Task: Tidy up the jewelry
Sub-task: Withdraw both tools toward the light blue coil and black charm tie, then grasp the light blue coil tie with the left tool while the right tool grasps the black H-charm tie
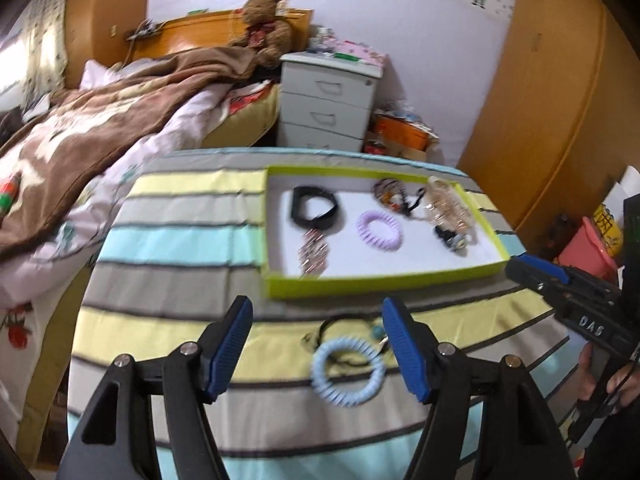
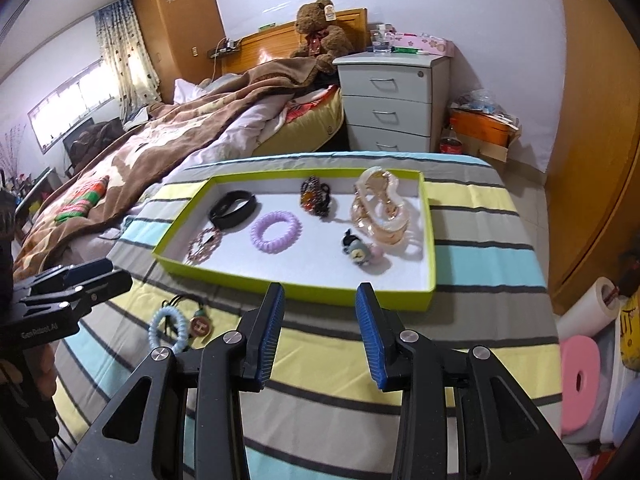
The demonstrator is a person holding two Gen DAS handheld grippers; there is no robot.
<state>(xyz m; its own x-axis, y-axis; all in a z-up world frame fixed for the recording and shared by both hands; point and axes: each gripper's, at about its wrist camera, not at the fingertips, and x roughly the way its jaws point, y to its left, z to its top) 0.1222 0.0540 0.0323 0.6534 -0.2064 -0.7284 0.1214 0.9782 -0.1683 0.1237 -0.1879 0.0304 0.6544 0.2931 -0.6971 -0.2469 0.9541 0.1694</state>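
Observation:
A lime-green tray lies on the striped cloth. It holds a black band, a purple spiral hair tie, a beaded bracelet, a dark hair tie, a clear hair claw and a small charm tie. A light-blue spiral hair tie and a black cord with a round charm lie on the cloth in front of the tray. My left gripper is open just above the blue tie. My right gripper is open and empty.
The striped cloth covers a small table beside a bed with a brown blanket. A white drawer unit stands behind. A wooden wardrobe is to the right, with a pink bin and rolls by the table's right edge.

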